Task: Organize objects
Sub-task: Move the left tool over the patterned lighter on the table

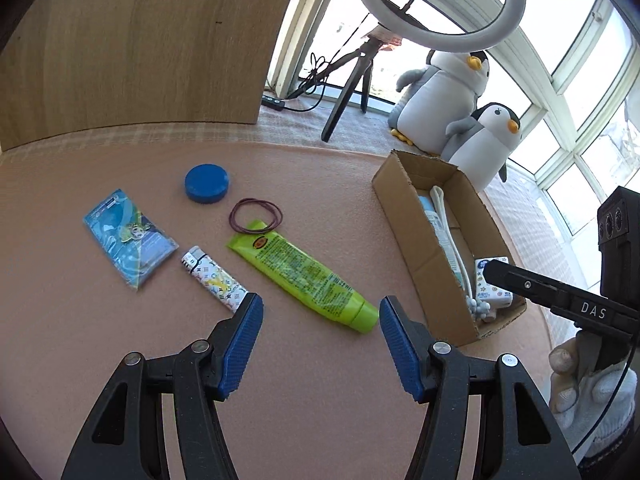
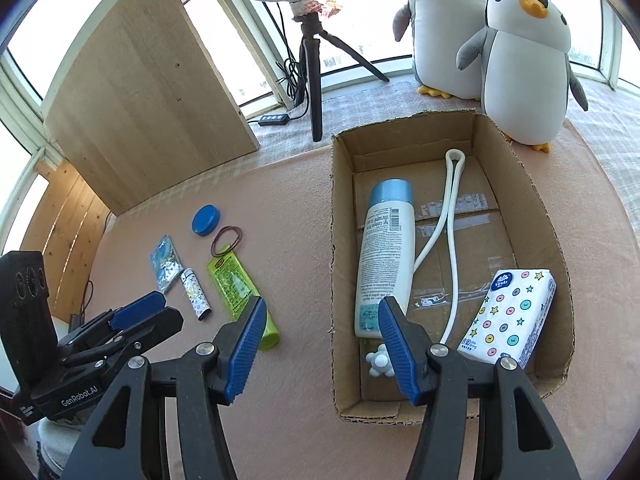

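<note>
My left gripper is open and empty, hovering just above the cap end of a green tube on the pink table. Left of the tube lie a patterned lighter, a blue packet, a blue lid and brown rubber bands. A cardboard box holds a white bottle with a blue cap, a white cord and a tissue pack. My right gripper is open and empty, above the box's near left wall.
Two plush penguins stand behind the box. A ring light on a tripod and a wooden board stand at the back. The left gripper shows low left in the right wrist view.
</note>
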{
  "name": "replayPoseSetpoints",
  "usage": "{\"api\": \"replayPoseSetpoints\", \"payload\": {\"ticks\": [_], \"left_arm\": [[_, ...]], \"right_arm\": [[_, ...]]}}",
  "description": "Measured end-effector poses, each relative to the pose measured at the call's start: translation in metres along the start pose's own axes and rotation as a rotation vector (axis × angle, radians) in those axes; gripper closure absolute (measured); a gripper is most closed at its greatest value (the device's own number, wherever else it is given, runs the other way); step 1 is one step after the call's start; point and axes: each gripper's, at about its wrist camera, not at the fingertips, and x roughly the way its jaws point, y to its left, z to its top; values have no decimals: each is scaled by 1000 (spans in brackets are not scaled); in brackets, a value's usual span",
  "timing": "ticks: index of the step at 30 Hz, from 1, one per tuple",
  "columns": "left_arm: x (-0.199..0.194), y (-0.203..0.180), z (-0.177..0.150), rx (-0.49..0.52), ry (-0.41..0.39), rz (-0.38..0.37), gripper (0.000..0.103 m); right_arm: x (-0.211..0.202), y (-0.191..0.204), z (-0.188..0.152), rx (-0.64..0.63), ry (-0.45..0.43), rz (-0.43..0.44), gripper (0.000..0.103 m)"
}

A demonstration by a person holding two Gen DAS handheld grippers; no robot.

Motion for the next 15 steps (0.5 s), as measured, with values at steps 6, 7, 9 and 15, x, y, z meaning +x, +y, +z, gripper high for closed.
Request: {"api": "replayPoseSetpoints", "payload": {"ticks": [6, 7, 9, 15], "left_arm": [[-23, 79, -13, -108, -4, 76, 39], [-26, 89, -13, -124, -6, 79, 39], [-31, 103, -12, -134, -15, 91, 39], [-29, 121, 0, -145, -23, 87, 39]], "right_arm": [[-13, 17, -21, -7, -74, -26, 49], [-13, 18, -23, 1, -80, -25, 49], [-12, 20, -27, 19, -75, -12, 49], [-5, 30, -36, 34, -34, 1, 49]]}}
